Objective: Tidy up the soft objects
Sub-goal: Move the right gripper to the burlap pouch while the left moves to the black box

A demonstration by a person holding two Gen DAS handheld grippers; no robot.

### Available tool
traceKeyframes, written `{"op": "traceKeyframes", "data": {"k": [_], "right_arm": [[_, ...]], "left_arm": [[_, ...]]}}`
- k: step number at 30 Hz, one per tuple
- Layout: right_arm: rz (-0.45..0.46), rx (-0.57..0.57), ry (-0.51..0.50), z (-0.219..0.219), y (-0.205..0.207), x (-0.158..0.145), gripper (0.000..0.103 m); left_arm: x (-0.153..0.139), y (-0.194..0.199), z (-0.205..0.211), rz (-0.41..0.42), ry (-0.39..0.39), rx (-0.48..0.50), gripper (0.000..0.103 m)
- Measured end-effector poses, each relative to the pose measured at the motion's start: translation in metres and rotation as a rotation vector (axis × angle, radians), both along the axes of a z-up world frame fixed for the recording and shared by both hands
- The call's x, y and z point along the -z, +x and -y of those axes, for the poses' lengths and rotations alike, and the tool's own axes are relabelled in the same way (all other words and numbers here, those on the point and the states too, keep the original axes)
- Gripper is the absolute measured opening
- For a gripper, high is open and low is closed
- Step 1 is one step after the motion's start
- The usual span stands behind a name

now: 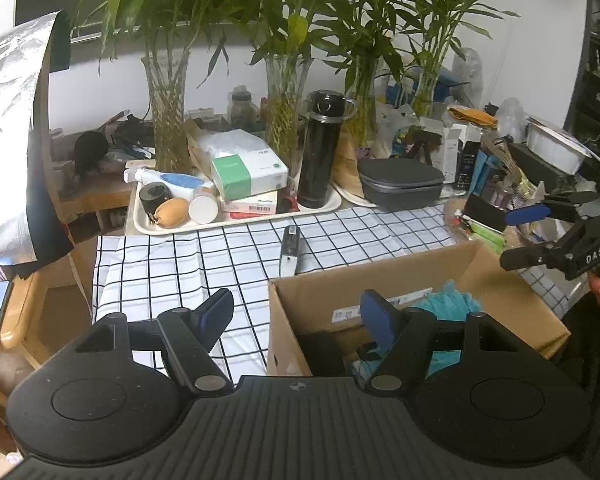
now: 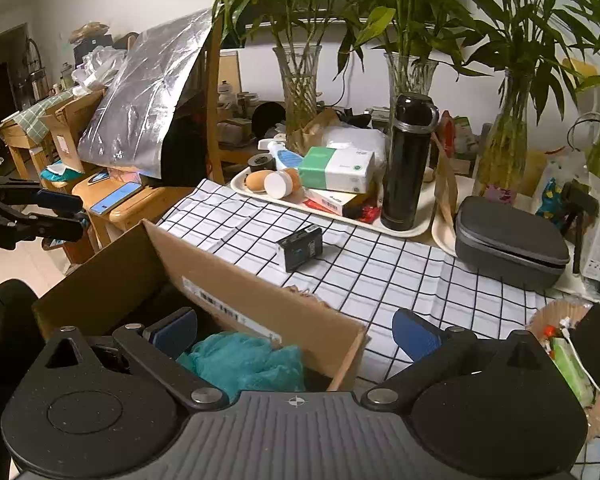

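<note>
both grippers, left gripper and right gripper, hover with jaws apart and empty over the cardboard box, where a teal cloth lies, probably dropped there for tidying.

The cardboard box stands on the checked tablecloth at the table's near edge, with a fluffy cloth lying inside it. Beyond the box a small boxed device lies on the cloth, and farther back a tray carries the flask, a tissue pack and a tape roll. Right of the tray sits a zipped case; behind it stand glass vases of bamboo.
</note>
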State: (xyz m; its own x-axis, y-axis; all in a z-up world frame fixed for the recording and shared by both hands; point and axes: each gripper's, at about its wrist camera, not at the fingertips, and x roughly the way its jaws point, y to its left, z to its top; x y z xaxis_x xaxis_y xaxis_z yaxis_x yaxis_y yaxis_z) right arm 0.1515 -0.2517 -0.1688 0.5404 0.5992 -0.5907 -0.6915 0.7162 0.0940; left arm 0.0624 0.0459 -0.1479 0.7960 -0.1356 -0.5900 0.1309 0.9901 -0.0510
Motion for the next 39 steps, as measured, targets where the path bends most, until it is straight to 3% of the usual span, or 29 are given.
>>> {"op": "traceKeyframes", "data": {"k": [11,17,27,35,39], "right_arm": [[-0.004,0.068,-0.05,-0.002,0.028,0.007,0.103],[-0.022,0.089,-0.021,0.003,0.043,0.009,0.103],[-0.082,0.142,0.05,0.005,0.072,0.019,0.103],[-0.063,0.15,0.029,-0.001,0.094,0.029,0.103],[-0.071,0.147,0.073,0.002,0.103,0.035,0.103]], "left_arm": [[0.009,0.023,-0.01,-0.045,0.005,0.005,0.07],[0.014,0.032,-0.014,-0.018,0.059,0.015,0.07],[0.02,0.059,-0.027,-0.004,0.02,0.032,0.07],[0.032,0.088,-0.033,-0.05,0.014,0.06,0.07],[0.04,0.103,-0.04,-0.045,-0.016,0.064,0.07]]}}
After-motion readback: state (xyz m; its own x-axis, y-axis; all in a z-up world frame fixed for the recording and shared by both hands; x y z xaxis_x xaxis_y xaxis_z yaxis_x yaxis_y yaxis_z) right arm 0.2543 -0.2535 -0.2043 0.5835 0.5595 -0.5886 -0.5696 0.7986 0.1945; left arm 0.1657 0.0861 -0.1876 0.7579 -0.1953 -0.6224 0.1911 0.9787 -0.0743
